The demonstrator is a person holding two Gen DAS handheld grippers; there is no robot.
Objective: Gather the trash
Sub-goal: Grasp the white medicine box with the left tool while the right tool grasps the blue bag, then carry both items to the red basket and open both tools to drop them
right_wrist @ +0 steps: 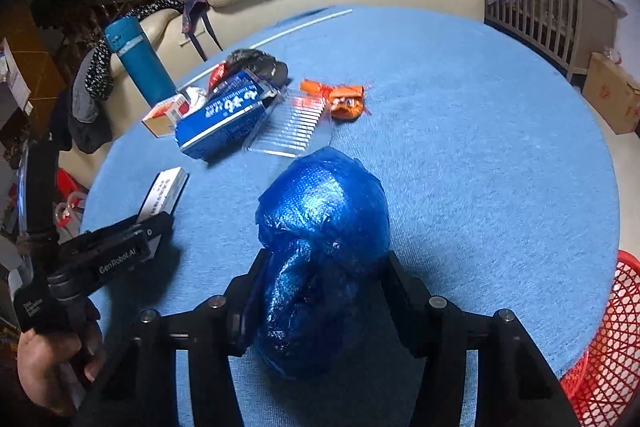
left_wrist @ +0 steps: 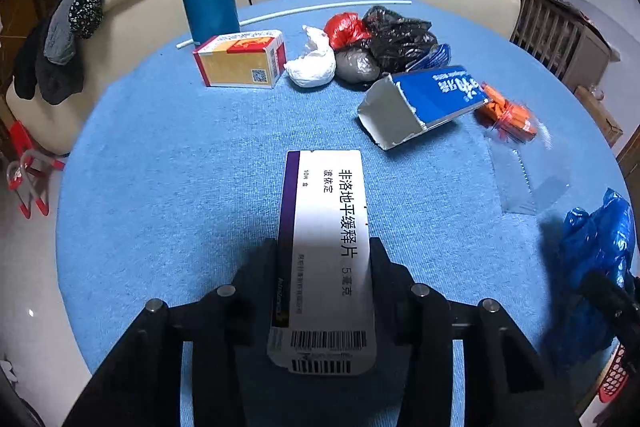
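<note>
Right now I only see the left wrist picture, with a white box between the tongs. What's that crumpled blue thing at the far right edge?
Observer: A blue plastic bag. The right tongs are clamped on it, one pad on each side.
Operator: And the bit of red mesh below it?
Observer: That's a red basket with openwork walls, just off the edge of the table, to the right of the bag.
Operator: Who holds my tongs?
Observer: A hand grips the handle behind the left tongs.
</note>
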